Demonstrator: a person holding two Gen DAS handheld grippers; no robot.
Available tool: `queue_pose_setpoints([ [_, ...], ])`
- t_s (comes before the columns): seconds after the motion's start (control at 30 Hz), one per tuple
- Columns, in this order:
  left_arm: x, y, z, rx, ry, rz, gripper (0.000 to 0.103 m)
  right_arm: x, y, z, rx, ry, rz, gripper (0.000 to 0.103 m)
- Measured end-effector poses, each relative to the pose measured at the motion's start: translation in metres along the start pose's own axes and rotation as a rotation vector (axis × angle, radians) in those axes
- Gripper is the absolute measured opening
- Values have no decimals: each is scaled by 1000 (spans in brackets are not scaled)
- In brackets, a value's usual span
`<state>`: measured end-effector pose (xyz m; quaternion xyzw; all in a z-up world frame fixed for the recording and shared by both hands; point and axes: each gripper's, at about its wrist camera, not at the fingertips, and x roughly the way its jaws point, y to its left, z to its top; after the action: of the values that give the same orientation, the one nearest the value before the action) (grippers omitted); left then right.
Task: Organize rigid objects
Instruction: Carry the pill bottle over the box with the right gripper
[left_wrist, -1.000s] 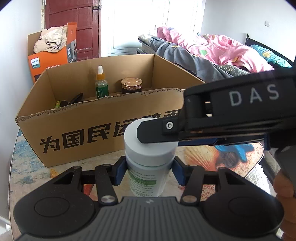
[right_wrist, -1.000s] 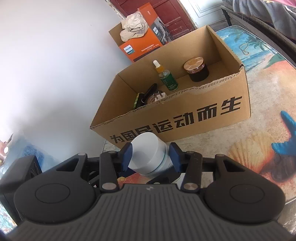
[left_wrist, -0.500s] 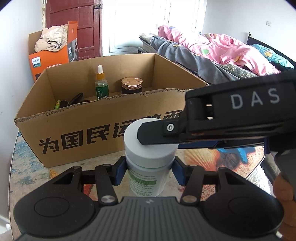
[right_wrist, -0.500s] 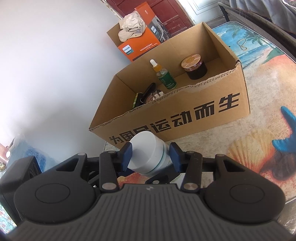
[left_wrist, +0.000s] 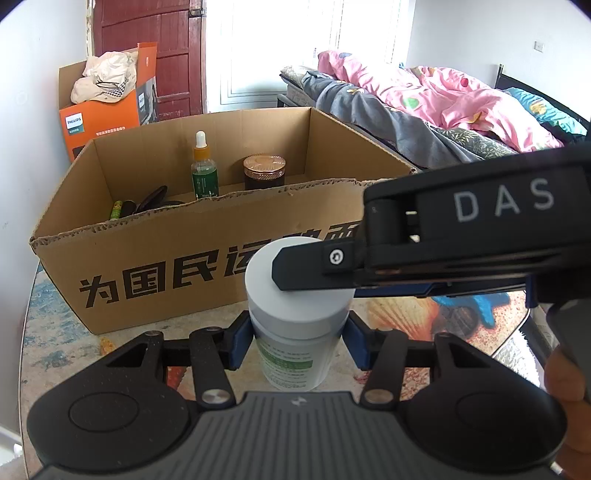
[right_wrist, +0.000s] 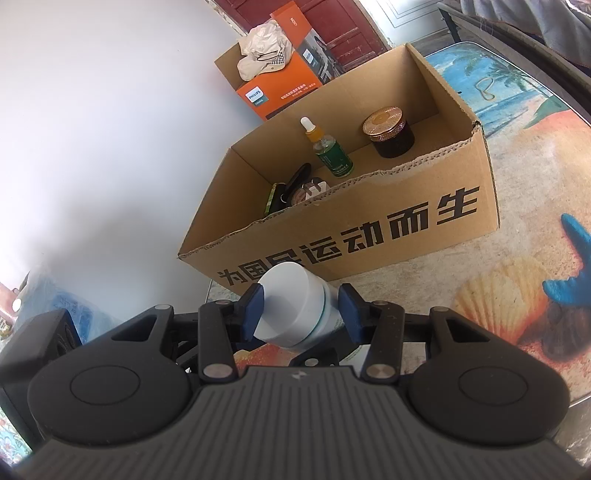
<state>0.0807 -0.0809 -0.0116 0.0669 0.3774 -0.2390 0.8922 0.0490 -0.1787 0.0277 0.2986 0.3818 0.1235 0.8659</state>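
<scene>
both grippers clamp one white jar (left_wrist: 297, 295) just in front of the cardboard box (left_wrist: 155, 273): the left gripper (left_wrist: 297, 341) pinches its body below the lid, and the right gripper (right_wrist: 300, 308) closes on the white lid (right_wrist: 286, 302) from the side. the biggest risk, as i judge it, is the double hold itself: if either hand pulls or twists, the lid could loosen or the jar could tip out of the other pads. the next is the box's ragged near wall: a low carry could catch the jar's base on it. inside the box a dark jar with a copper lid (left_wrist: 264, 171) stands upright beside a green dropper bottle (left_wrist: 204, 173), also upright, and they could be toppled by a careless drop. at the box's left end lie small dark items (left_wrist: 147, 201), too jumbled to name.
</scene>
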Motion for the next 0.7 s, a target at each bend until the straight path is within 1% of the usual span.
queue_pose_setpoints([
  [0.5, -9, -3, -1, 3, -21, 16, 54, -5, 5, 1, -22, -10, 12, 45],
  [0.7, -30, -3, 3, 11, -66, 31, 54, -18, 20, 3, -56, -41, 39, 45],
])
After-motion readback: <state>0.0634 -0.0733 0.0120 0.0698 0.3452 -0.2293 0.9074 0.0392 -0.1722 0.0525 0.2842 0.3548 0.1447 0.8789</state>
